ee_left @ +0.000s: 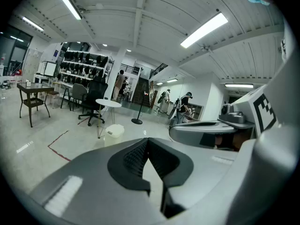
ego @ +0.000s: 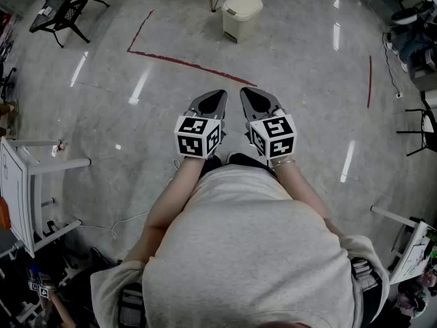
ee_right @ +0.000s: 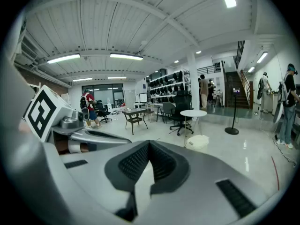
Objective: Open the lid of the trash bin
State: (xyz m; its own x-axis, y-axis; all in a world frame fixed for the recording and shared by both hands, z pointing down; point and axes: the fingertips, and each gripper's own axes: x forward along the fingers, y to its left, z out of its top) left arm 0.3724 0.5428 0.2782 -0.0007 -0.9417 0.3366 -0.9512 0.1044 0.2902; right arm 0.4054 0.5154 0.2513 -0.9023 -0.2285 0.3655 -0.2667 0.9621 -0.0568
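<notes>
Here the left gripper (ego: 214, 100) and right gripper (ego: 250, 98) hover side by side, jaws together and empty; the bin (ego: 235, 24) sits well apart, lid (ego: 243, 4) down.

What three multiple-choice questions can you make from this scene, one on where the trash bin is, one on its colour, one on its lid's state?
1. Where is the trash bin?
A. Between one gripper's jaws
B. On a round table
C. On the floor, far ahead of the left gripper and right gripper, beyond the red line

2. What colour is the bin?
A. Red
B. Cream-white
C. Black

3. How does its lid sit?
A. Down on the bin
B. Raised upright
C. Lying on the floor beside it

Answers:
1 C: the head view shows it standing past the red line, well apart from both grippers.
2 B: it looks pale in all three views.
3 A: the lid lies flat on top of the bin.
</notes>
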